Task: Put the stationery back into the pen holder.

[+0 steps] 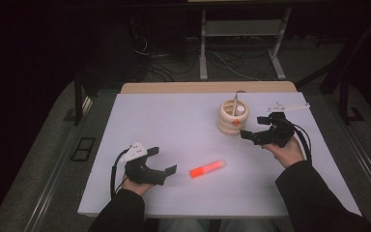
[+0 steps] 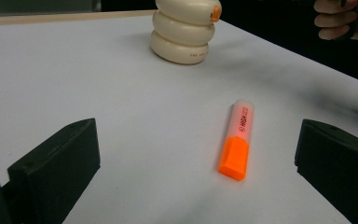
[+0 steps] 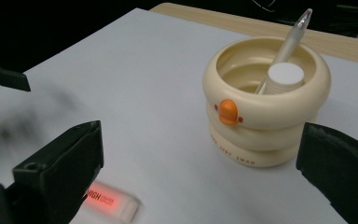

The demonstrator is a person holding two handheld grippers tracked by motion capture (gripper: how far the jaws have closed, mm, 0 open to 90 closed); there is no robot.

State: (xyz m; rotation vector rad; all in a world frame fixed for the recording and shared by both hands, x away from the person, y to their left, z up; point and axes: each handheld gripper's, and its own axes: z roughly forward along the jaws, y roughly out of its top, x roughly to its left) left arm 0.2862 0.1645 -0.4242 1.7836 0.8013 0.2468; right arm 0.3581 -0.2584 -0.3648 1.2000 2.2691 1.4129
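An orange highlighter (image 1: 207, 168) lies flat on the white table (image 1: 174, 125), just below the centre of the high view, apart from both grippers. In the left gripper view it sits between the two black jaws without touching either, its orange cap nearest the camera. In the right gripper view its end is cut off at the bottom left, partly behind a jaw, with only part of its printed label readable.

Upper right of centre in the high view stands a cream, ringed holder (image 1: 233, 118) with a small orange beak on its side. In the right gripper view a pale pen (image 3: 286, 44) leans inside it beside a white round cap (image 3: 285, 74); what lies deeper in the holder is hidden. Its top is cut off in the left gripper view.

The left gripper (image 1: 162, 160), lower left, is spread wide and empty, pointing at the highlighter. The right gripper (image 1: 258, 126), right of the holder, is also spread wide and empty.

A slim white strip (image 1: 290, 108) lies at the table's upper right, too small to identify. Beyond the table, dark floor, cables and a stand are dimly visible.
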